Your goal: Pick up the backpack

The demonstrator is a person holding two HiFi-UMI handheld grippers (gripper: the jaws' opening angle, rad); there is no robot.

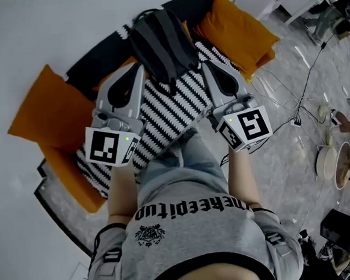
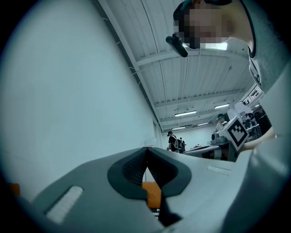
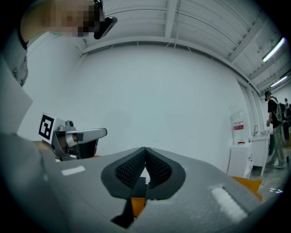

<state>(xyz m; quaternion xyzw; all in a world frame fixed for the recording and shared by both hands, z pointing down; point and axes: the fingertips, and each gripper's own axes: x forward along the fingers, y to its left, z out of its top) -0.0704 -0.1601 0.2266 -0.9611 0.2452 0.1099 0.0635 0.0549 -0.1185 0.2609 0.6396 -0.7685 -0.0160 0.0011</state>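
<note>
the dark grey fabric backpack (image 1: 162, 44) lay on the black-and-white striped sofa (image 1: 161, 116) just ahead of me, its long axis running away along my reach. my left gripper (image 1: 136, 70) and right gripper (image 1: 210, 66), both with jaws closed on nothing, flanked its near end, seemingly equally near.

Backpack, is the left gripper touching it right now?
Cannot tell. The head view puts the left gripper right against the backpack, possibly just above it; the left gripper view shows shut jaws, no backpack.
</note>
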